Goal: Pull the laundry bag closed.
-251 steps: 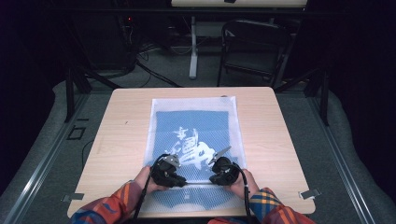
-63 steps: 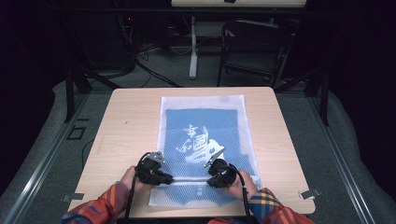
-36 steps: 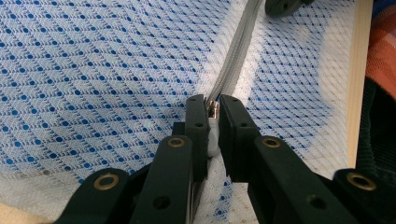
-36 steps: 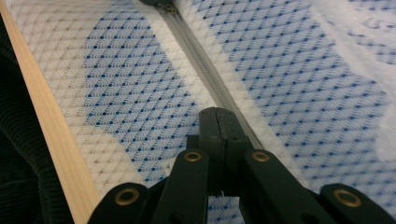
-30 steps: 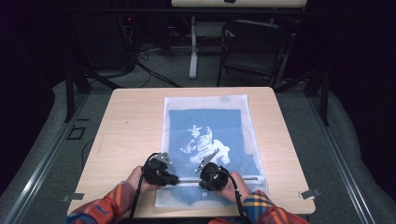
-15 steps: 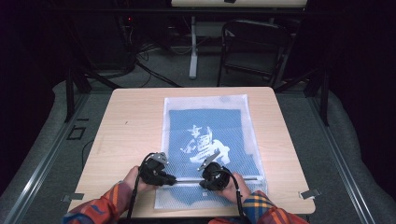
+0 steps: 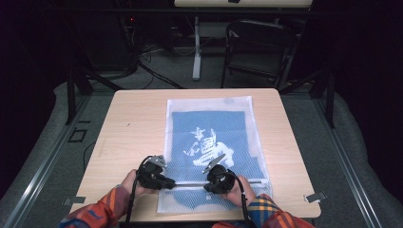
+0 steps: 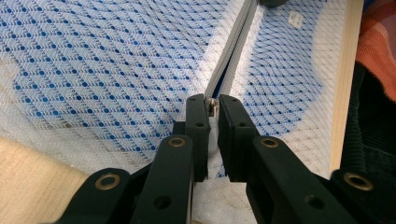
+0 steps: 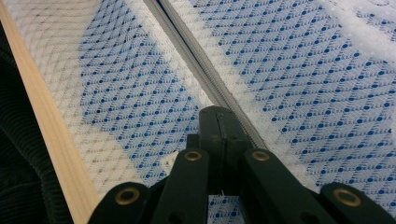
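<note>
The left gripper (image 8: 212,109) pinches the zipper pull (image 8: 213,108) on the mesh bag (image 7: 209,142); beside it along the zipper (image 9: 196,60), the right gripper (image 9: 219,116) clamps shut on the zipper. Next, slide the pull steadily.

A wooden table (image 7: 133,123) carries one thing — seemingly a zipped mesh bag (image 7: 211,118).

A recording studio or lab, darkened at the edges: 1 small wooden tabletop (image 7: 138,123) stands lit on grey carpet, ringed by black metal framing (image 7: 71,90). Loose cables (image 7: 152,71) run over the floor behind, beside a black folding chair (image 7: 256,47).
</note>
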`<state>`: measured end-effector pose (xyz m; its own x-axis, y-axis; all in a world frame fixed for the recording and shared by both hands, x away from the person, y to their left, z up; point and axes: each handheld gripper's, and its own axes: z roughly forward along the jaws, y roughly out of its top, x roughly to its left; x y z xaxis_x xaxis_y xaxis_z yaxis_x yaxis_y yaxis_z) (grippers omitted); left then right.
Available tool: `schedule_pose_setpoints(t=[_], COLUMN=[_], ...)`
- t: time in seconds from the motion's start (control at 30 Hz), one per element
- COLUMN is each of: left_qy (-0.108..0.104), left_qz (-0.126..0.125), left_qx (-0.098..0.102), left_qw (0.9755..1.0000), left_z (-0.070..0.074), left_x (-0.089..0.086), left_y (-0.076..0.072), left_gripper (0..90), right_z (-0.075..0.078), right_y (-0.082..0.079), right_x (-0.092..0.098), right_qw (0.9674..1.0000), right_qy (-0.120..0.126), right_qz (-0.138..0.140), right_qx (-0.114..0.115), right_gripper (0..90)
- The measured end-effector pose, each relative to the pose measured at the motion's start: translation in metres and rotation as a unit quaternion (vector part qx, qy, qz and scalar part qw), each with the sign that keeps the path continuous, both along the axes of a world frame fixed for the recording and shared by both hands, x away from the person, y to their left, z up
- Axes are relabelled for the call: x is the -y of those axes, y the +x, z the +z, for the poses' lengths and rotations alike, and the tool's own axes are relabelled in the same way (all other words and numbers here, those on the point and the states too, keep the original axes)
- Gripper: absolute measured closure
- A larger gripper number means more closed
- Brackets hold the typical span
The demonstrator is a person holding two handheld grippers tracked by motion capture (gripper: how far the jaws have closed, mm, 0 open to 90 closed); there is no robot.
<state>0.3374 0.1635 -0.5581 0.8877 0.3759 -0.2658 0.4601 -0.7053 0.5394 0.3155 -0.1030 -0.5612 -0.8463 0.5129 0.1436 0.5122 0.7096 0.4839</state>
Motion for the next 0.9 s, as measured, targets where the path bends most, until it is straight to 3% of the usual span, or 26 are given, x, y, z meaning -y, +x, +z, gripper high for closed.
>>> schedule_pose_setpoints(t=[0.53,0.6,0.9], left_qy=[0.004,0.013,0.017], left_qz=[0.010,0.010,0.036], left_qx=[0.000,0.003,0.001], left_qw=[0.9999,0.9999,0.9992], left_z=[0.001,0.001,0.000], left_x=[-0.012,-0.012,-0.035], left_y=[-0.003,-0.003,-0.004], left_gripper=[83.2,83.3,83.3], right_z=[0.000,0.000,0.000], right_y=[0.001,0.000,0.001], right_x=[0.001,0.001,0.002], right_qw=[1.0000,1.0000,1.0000], right_qy=[0.002,0.002,0.002], right_qz=[-0.005,-0.005,-0.005], right_qx=[-0.006,-0.006,-0.007], right_gripper=[90.0,90.0,90.0])
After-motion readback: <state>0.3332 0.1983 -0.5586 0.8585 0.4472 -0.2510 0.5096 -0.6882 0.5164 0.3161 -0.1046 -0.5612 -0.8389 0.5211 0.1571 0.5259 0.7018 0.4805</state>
